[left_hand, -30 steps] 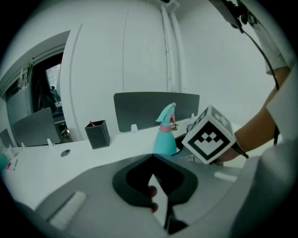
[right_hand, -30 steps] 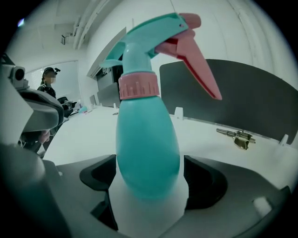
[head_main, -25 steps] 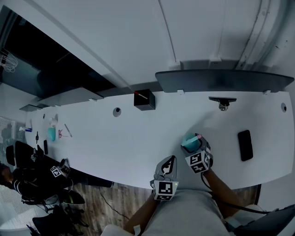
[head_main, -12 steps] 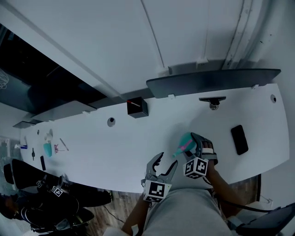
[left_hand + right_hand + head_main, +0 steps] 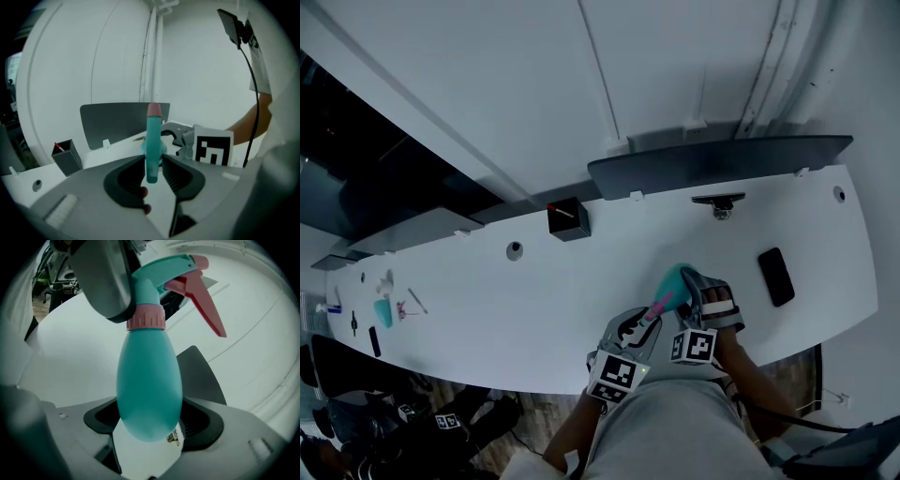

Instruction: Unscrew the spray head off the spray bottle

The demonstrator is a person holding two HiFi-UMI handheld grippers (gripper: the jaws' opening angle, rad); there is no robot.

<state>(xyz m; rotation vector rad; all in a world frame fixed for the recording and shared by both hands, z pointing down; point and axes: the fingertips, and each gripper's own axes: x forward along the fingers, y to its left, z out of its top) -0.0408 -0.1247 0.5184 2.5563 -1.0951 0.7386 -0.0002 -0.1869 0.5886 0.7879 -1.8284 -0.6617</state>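
Head view shows the teal spray bottle (image 5: 673, 281) held over the near edge of the white table (image 5: 516, 309), right of centre, its body clamped in the right gripper (image 5: 150, 408), while the left gripper (image 5: 153, 160), its jaws just closing, pinches the spray head (image 5: 153, 136).

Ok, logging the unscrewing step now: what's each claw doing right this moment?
Left claw: just been closing, now gripping the spray head.
Right claw: closed on the spray bottle body.
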